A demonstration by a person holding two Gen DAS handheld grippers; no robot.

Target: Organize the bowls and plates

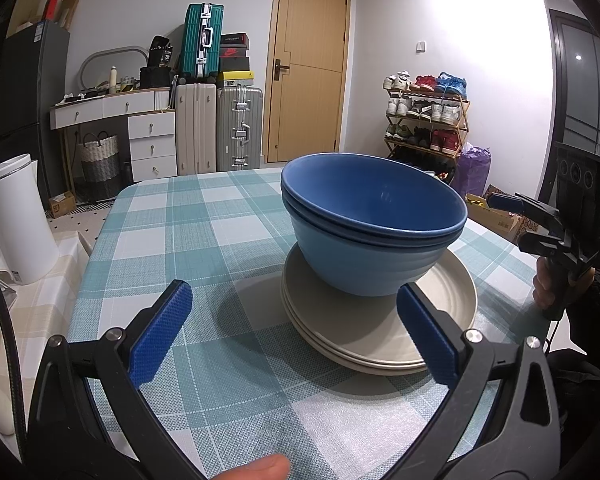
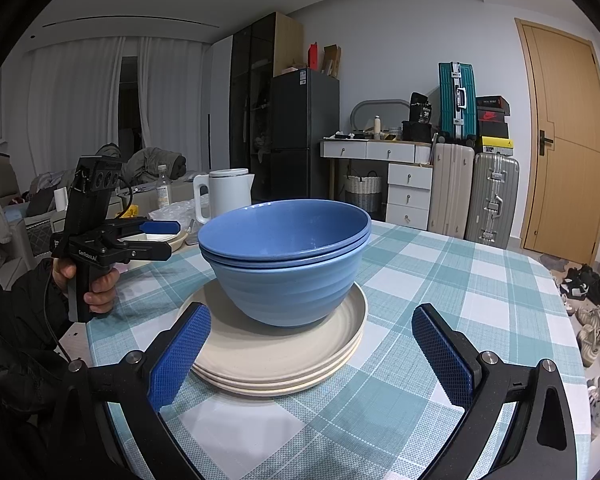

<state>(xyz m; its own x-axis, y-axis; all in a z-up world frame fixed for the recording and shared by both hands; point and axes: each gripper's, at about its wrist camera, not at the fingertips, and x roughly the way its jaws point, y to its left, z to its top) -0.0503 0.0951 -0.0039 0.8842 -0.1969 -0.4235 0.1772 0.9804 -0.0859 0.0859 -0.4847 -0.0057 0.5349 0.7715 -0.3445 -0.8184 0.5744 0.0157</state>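
Observation:
Two nested blue bowls point(image 1: 372, 232) sit on a stack of cream plates point(image 1: 380, 332) on the checked tablecloth point(image 1: 180, 240). My left gripper point(image 1: 294, 294) is open and empty, its fingers just in front of the stack. In the right wrist view the bowls point(image 2: 286, 260) and plates point(image 2: 276, 352) lie just ahead of my right gripper point(image 2: 310, 320), which is open and empty. The right gripper also shows at the right edge of the left wrist view point(image 1: 512, 208). The left gripper shows at the left of the right wrist view point(image 2: 164, 240).
A white kettle point(image 1: 18, 220) stands on a side counter to the left. Another cream dish point(image 2: 160, 242) sits on that counter. Suitcases point(image 1: 220, 128), a door point(image 1: 308, 68) and a shoe rack point(image 1: 424, 116) stand behind the table.

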